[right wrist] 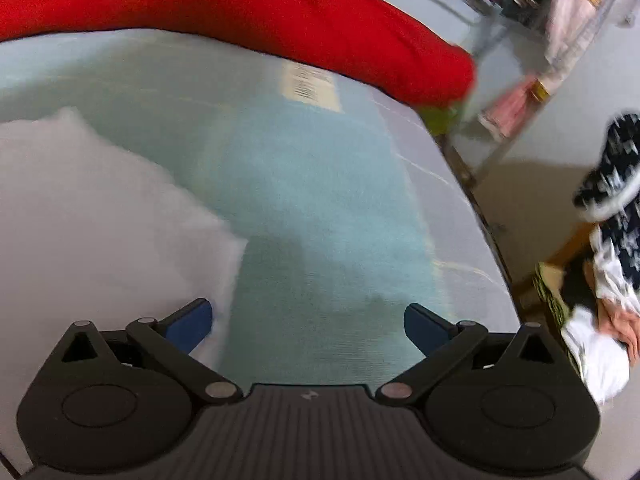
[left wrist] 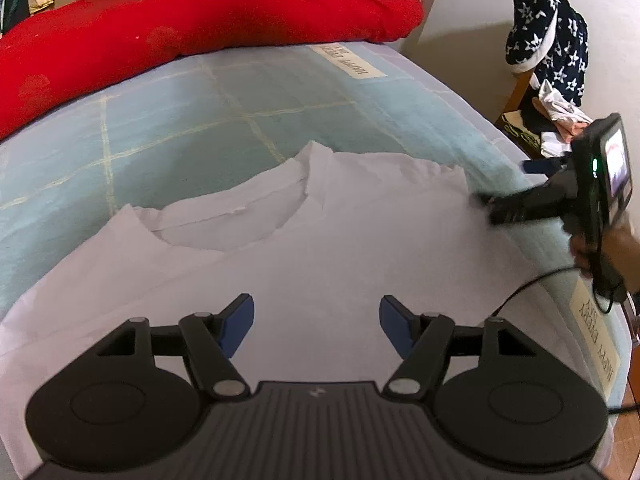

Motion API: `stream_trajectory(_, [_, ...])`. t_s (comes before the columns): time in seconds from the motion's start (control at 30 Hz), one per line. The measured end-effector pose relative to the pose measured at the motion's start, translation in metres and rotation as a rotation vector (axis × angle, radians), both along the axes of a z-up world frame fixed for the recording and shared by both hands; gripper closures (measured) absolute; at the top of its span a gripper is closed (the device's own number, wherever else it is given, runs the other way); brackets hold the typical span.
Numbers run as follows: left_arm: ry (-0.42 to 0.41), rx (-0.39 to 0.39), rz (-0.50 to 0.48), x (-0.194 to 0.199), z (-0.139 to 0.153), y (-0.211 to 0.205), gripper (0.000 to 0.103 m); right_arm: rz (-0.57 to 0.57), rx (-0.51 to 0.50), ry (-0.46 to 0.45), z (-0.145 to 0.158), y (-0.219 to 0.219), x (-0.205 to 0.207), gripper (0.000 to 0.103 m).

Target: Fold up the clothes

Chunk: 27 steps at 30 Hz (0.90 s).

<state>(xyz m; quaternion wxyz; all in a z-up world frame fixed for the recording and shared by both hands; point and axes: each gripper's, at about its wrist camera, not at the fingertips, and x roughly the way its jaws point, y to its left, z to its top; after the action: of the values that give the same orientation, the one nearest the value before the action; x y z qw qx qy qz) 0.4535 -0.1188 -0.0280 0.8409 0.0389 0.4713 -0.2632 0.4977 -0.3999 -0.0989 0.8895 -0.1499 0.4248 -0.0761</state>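
T-shirt [left wrist: 340, 240] flat on bed [left wrist: 180, 128]; left tool [left wrist: 316, 322] and right tool [right wrist: 308, 320] both agape, empty — a one-layer pinch at the sleeve edge risks a skewed fold.

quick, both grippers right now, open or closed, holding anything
left gripper: open, empty, over the white t-shirt
right gripper: open, empty, at the shirt's edge

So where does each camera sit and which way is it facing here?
Left wrist: rides the left tool, angled down at the white T-shirt on the bed; its open fingers show, plus the right tool and hand.
Right wrist: rides the right tool, angled down over the shirt's edge and bedsheet; open fingers show.
Shared: shirt, red pillow, star-print garment.
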Motion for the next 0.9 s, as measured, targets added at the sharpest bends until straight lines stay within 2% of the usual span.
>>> stream_trajectory(0.07, [0.007, -0.005, 0.016, 0.002, -0.002, 0.004, 0.033, -0.071, 0.018, -0.008, 0.005, -0.02, 0.005, 0.0])
stream_trajectory(0.13, [0.019, -0.013, 0.037, 0.005, -0.005, 0.007, 0.033, -0.085, 0.111, -0.046, 0.02, -0.032, 0.001, 0.0])
stream_trajectory(0.27, [0.035, -0.033, 0.06, 0.011, -0.01, 0.009, 0.033, 0.024, 0.317, -0.046, 0.032, -0.022, -0.006, 0.0])
stream_trajectory(0.37, [0.035, -0.024, 0.046, 0.012, -0.011, 0.008, 0.033, 0.127, 0.477, -0.013, 0.027, -0.011, -0.002, 0.002])
stream_trajectory(0.43, [0.034, -0.016, 0.035, 0.014, -0.012, 0.007, 0.033, 0.144, 0.539, 0.02, 0.018, -0.012, 0.006, 0.028])
stream_trajectory(0.57, [0.041, -0.01, 0.036, 0.015, -0.014, 0.009, 0.033, 0.083, 0.726, 0.054, 0.0, -0.04, 0.02, 0.041])
stream_trajectory(0.67, [0.052, -0.014, 0.04, 0.017, -0.018, 0.009, 0.033, 0.046, 0.884, 0.064, -0.009, -0.063, 0.027, 0.06])
stream_trajectory(0.7, [0.054, -0.014, 0.041, 0.018, -0.019, 0.008, 0.033, 0.043, 0.925, 0.07, -0.012, -0.067, 0.027, 0.076])
stream_trajectory(0.73, [0.052, -0.014, 0.04, 0.018, -0.02, 0.007, 0.033, 0.044, 0.923, 0.071, -0.012, -0.067, 0.028, 0.094])
stream_trajectory(0.9, [0.046, -0.029, 0.025, 0.02, -0.016, 0.004, 0.033, 0.029, 0.889, 0.063, -0.009, -0.068, 0.032, 0.099])
